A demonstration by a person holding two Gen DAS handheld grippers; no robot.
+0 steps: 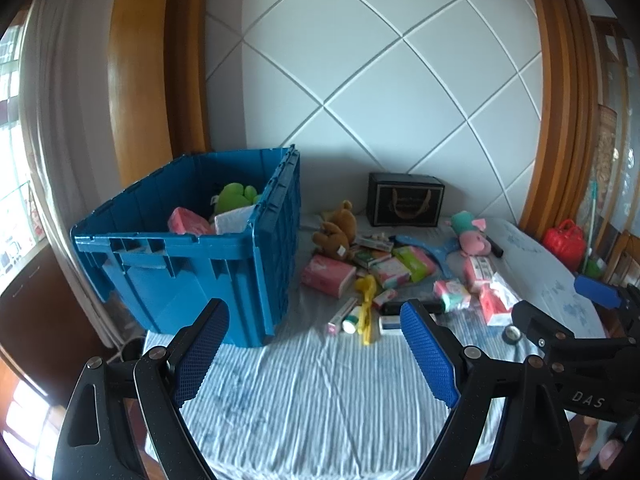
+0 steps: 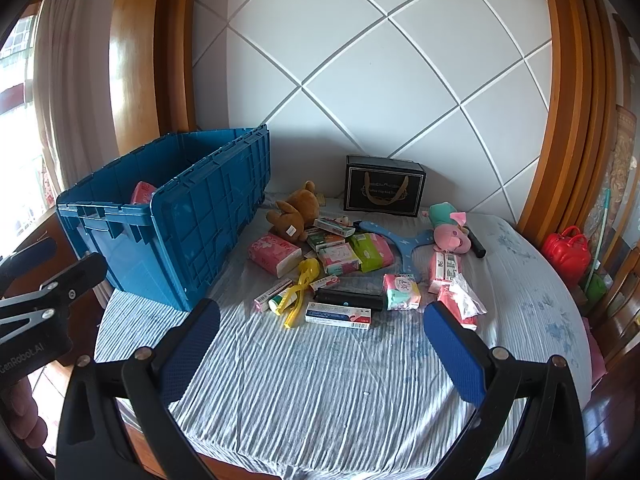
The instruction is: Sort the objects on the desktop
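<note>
Table edge: the striped cloth covers a round table; its near rim curves just under both grippers, and the right side falls away toward a red bag.
Open room: a bare stretch of cloth lies between the grippers and the clutter; the far side ends at a white panelled wall.
Crate: the blue crate stands at the left, lid off, holding a green plush, a pink tissue pack and a white packet.
Black gift box: upright against the wall, closed.
Clutter: a brown bear plush, a pink pig plush, tissue packs and cartons lie close together right of the crate.
Medicine carton: nearest, flat, long axis left to right.
Yellow tongs: long axis running near to far.
Left gripper: spread wide, holding nothing.
Right gripper: spread wide, holding nothing.
</note>
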